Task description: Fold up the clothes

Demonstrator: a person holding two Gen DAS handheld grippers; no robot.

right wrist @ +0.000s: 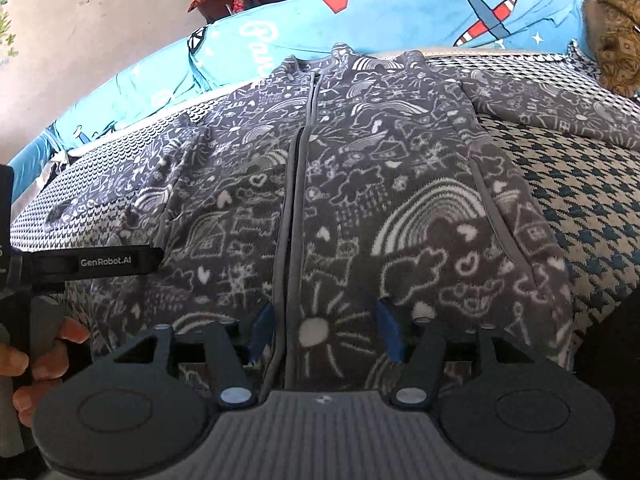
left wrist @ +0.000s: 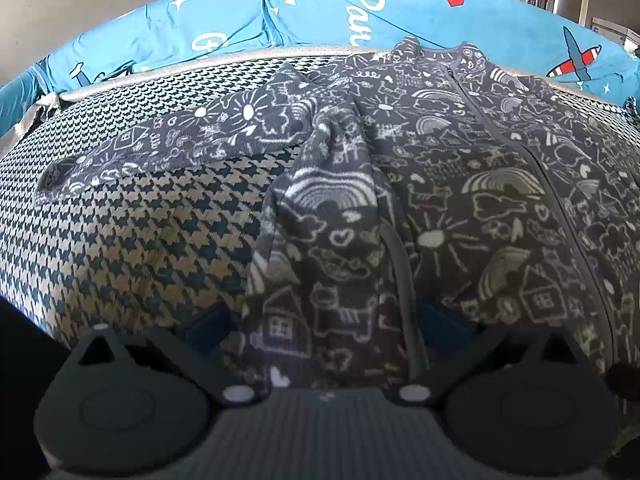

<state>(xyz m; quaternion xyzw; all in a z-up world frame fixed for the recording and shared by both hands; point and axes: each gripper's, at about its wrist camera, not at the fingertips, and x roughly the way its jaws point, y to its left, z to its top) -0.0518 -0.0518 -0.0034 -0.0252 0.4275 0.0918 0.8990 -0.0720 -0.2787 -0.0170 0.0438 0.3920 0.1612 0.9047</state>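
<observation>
Grey fleece, printed with white doodles of rainbows, suns, houses and hearts, is making up the zip-front jacket (left wrist: 460, 184) that is lying flat, front side up, on the houndstooth-patterned cover (left wrist: 132, 224) of a bed or couch. In the left wrist view, at far left, the jacket's sleeve (left wrist: 168, 144) is stretching out sideways across the houndstooth cover, its cuff pointing toward the left edge. Moving right, the side of the jacket body is bunching into a raised fold that is running down toward the left gripper (left wrist: 320, 320). The blue fingertips (left wrist: 206, 330) of this gripper are standing wide apart on either side of that fold; fabric is sitting between them, but the pads are not visibly pressing on it. Behind the cover, a light blue sheet (left wrist: 400, 12) printed with aeroplanes and script lettering is running across the back. In the right wrist view, at far left, a hand (right wrist: 36, 360) is gripping the handle of the other tool, whose black arm is reaching over the jacket's edge. Toward the centre, the grey zipper (right wrist: 298, 184) is running from collar to hem. The right gripper (right wrist: 324, 332) is resting at the hem with its jaws partly open, the blue fingertips (right wrist: 262, 330) flanking a sun doodle and the zipper line without clamping the fabric. At right, the second sleeve (right wrist: 560, 112) is extending outward over the cover, and a brown patterned cushion (right wrist: 616, 40) is sitting at the far corner.
</observation>
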